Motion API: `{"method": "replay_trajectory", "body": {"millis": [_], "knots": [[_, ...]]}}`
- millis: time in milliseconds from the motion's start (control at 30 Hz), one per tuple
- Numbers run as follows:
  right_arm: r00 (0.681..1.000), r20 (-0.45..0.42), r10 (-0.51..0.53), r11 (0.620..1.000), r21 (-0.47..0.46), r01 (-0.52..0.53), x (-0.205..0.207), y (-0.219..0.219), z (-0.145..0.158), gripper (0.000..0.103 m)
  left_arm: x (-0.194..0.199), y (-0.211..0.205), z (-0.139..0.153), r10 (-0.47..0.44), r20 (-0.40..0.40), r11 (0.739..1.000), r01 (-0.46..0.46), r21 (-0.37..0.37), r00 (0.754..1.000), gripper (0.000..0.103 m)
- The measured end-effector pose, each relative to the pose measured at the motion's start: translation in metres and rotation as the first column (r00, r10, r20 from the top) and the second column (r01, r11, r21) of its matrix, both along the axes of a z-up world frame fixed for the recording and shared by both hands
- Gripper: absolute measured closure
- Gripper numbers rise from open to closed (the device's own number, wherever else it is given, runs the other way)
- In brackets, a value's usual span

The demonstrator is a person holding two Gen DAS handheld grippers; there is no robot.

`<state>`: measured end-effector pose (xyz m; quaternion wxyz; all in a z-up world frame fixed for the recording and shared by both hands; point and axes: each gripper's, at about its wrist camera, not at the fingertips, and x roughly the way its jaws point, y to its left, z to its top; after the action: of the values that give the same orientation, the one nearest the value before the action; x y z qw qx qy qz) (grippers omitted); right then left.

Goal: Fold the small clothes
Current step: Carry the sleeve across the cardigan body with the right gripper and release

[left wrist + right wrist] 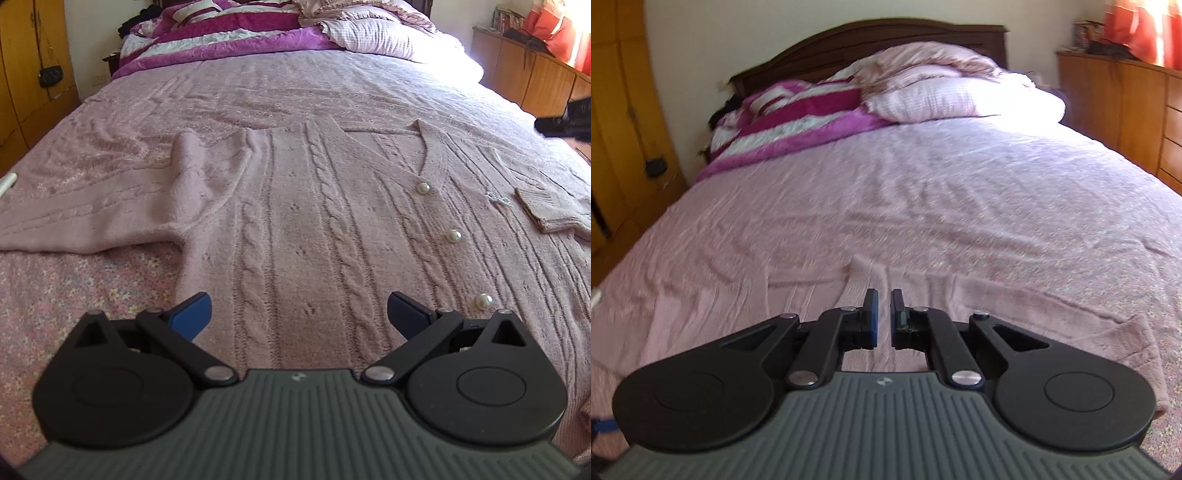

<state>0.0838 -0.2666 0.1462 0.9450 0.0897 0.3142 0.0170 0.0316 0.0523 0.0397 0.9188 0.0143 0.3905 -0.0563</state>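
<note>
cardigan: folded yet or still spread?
Mostly spread: cardigan lies flat, buttoned front up, on the bed; one sleeve cuff lies across its front.

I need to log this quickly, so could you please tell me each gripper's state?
Left gripper: open, holding nothing, above the pink cardigan.
Right gripper: closed, nothing visible between its fingers.

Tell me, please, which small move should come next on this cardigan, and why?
Probably bring the open left gripper onto the bunched sleeve and fold it across the cardigan; the other cuff already lies folded in.
</note>
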Motion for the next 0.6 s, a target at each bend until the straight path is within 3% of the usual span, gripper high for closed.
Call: {"method": "replay_trajectory", "body": {"millis": [100, 167, 233, 267, 467, 600], "knots": [[0.999, -0.035, 0.017, 1.000, -0.017, -0.018, -0.006, -0.002, -0.012, 0.095, 0.001, -0.007, 0.000, -0.013, -0.007, 1.000, 0.013, -0.006, 1.000, 0.000], [0.999, -0.045, 0.002, 0.999, -0.039, -0.004, -0.014, -0.008, -0.019, 0.082, 0.003, -0.013, 0.001, -0.028, -0.010, 0.999, 0.028, -0.019, 1.000, 0.000], [0.998, -0.052, -0.035, 0.997, -0.063, 0.032, -0.021, -0.021, -0.029, 0.052, 0.006, -0.021, 0.001, -0.051, -0.013, 0.998, 0.051, -0.026, 0.999, 0.000], [0.997, -0.054, -0.052, 0.996, -0.072, 0.049, -0.025, -0.028, -0.033, 0.047, 0.008, -0.026, 0.001, -0.062, -0.016, 0.998, 0.062, -0.027, 0.998, 0.000], [0.991, -0.071, -0.112, 0.991, -0.083, 0.106, -0.061, -0.065, -0.056, 0.042, 0.020, -0.063, 0.004, -0.145, -0.026, 0.989, 0.144, -0.039, 0.989, 0.000], [0.986, -0.045, -0.158, 0.983, -0.097, 0.153, -0.078, -0.088, -0.063, 0.033, 0.028, -0.092, 0.008, -0.212, -0.028, 0.974, 0.209, -0.086, 0.977, 0.001]]}}
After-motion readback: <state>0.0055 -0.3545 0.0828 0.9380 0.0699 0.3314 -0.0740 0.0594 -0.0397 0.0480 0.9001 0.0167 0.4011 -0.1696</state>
